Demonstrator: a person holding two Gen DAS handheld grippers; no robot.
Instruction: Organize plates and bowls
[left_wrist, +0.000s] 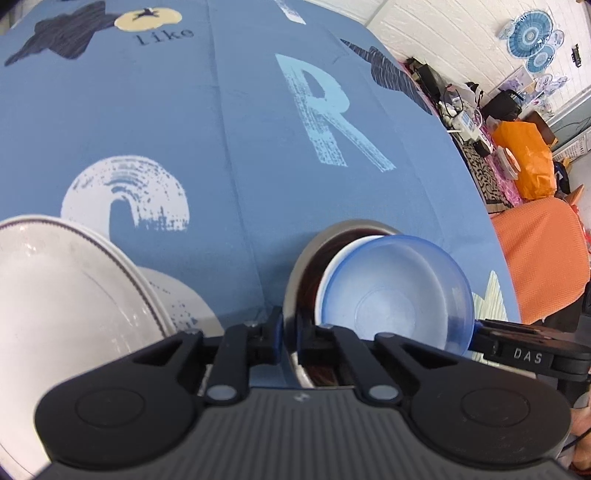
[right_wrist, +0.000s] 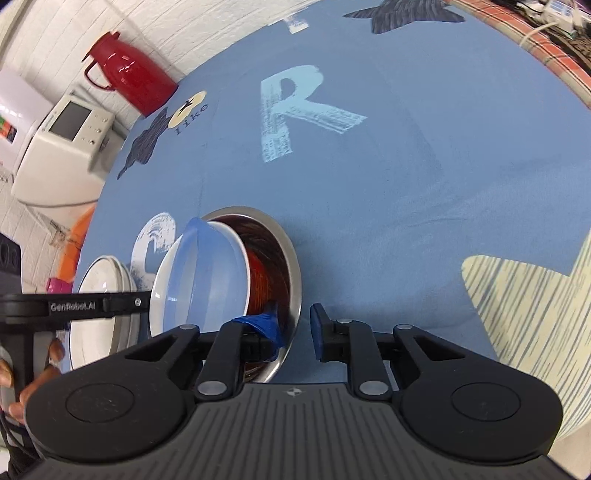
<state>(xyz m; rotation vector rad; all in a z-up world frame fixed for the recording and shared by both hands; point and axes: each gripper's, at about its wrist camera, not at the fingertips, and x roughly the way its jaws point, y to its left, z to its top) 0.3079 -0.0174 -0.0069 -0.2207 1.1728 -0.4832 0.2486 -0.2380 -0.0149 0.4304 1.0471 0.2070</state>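
A steel bowl (left_wrist: 332, 229) lies tipped on the blue tablecloth (left_wrist: 240, 110). Nested in it are a brown-lined bowl (left_wrist: 310, 269), a white bowl (left_wrist: 340, 258) and a translucent blue bowl (left_wrist: 399, 291). My left gripper (left_wrist: 290, 336) is shut on the steel bowl's near rim. In the right wrist view the same steel bowl (right_wrist: 291, 258) holds the blue bowl (right_wrist: 207, 273). My right gripper (right_wrist: 297, 334) is open and straddles the rim, one finger inside and one outside. White plates (left_wrist: 55, 295) are stacked to the left.
A red thermos (right_wrist: 129, 81) and a white appliance (right_wrist: 62, 147) stand past the table's far left edge. An orange-covered seat (left_wrist: 543, 258) and clutter lie off the right edge. A hand (right_wrist: 33, 384) holds the left gripper's handle.
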